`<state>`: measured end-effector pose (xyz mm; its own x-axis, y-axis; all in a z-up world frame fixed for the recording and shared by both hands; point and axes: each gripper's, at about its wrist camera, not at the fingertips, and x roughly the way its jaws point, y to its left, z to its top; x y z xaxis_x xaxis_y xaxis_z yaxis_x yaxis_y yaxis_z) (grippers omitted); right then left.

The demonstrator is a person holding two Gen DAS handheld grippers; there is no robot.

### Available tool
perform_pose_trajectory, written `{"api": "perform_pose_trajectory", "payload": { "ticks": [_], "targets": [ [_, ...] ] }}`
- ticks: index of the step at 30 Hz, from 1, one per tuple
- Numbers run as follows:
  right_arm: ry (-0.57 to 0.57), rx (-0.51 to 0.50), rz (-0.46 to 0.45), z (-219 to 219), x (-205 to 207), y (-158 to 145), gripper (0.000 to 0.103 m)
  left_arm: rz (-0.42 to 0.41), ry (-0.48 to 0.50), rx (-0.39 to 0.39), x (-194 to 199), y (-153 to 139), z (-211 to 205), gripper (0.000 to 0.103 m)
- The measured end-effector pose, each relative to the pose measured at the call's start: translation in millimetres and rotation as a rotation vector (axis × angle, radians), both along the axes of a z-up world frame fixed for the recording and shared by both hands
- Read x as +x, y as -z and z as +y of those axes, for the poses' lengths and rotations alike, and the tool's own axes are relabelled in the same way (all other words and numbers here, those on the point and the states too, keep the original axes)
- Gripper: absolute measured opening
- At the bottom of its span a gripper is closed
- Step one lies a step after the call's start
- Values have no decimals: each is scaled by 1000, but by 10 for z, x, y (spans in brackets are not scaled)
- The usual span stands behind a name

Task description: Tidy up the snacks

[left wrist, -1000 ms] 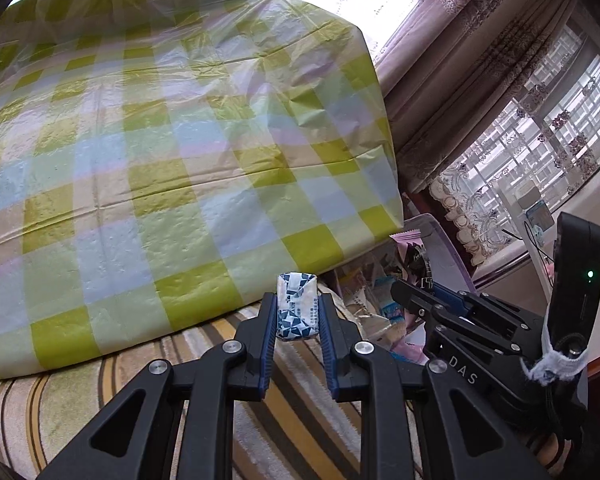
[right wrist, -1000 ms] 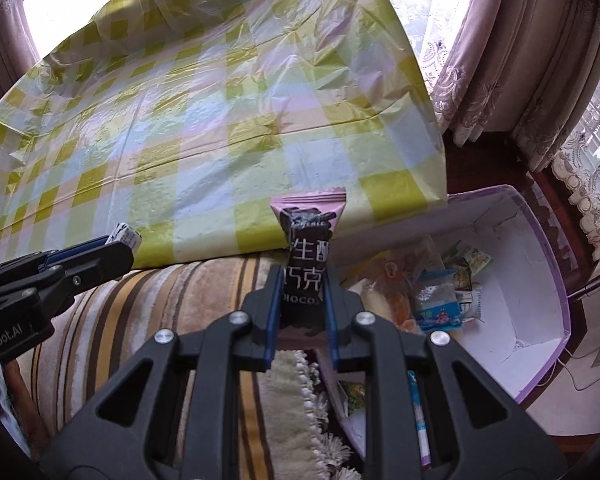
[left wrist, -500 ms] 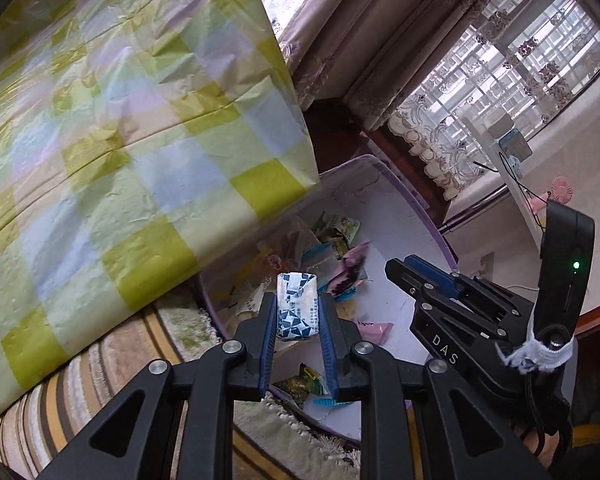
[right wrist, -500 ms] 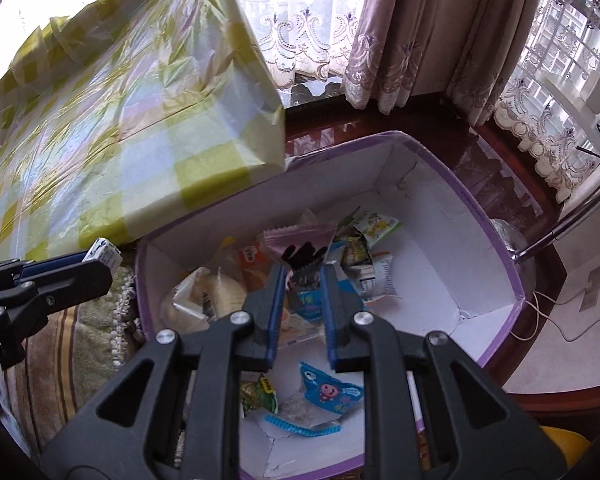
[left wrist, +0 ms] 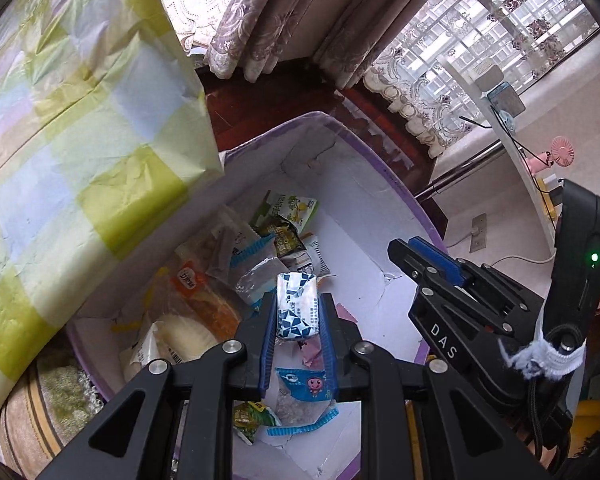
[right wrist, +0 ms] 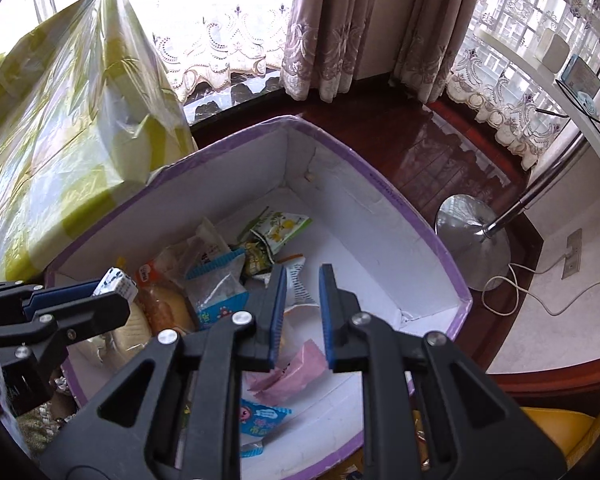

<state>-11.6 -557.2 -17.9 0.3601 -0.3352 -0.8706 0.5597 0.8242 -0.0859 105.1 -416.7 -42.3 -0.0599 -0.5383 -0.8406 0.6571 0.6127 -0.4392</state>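
Note:
A small blue-and-white wrapped snack (left wrist: 296, 308) is pinched upright in my left gripper (left wrist: 296, 300), which hangs over the open white box with a purple rim (left wrist: 380, 168). Several snack packets lie loose in the box. My right gripper (right wrist: 302, 276) hovers over the same box (right wrist: 380, 188), its jaws close together with only a narrow gap and nothing between them. A pink packet (right wrist: 300, 372) lies on the box floor below it. In the right wrist view the left gripper (right wrist: 112, 292) enters at the left, still holding its snack (right wrist: 116, 282).
A table under a yellow-green checked plastic cloth (left wrist: 80, 140) overhangs the box's left side. A striped rug (left wrist: 40, 408) lies at the lower left. Curtains hang behind, and a chrome stand base (right wrist: 472, 240) with a white cable sits right of the box.
Both grippers swung right from the table to over the box and tilted down. The dark, pink-topped packet has left the right jaws. The left still holds its snack.

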Motion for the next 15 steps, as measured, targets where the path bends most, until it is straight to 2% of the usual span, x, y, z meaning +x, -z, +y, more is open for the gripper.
{"api": "perform_pose_trajectory", "payload": {
  "ticks": [4,5,6,7,8,9,15],
  "targets": [
    [29,8,14,-106,-49,35,23,53,6,-17,16,84,-118,24],
    [33,8,20,-118,-58,38,32,67,2,-14,21,107,-135,26],
    [33,6,24,-127,-66,44,47,79,-3,-12,28,123,-130,37],
    [35,0,25,-121,-80,34,55,88,-11,-10,33,130,-119,52],
    [38,-7,24,-105,-96,17,64,94,-23,-11,39,124,-99,58],
    [37,-11,24,-84,-109,-4,65,98,-38,-17,49,110,-62,63],
    [36,10,28,88,-198,-134,71,74,-107,-24,-17,-49,316,68]
  ]
}}
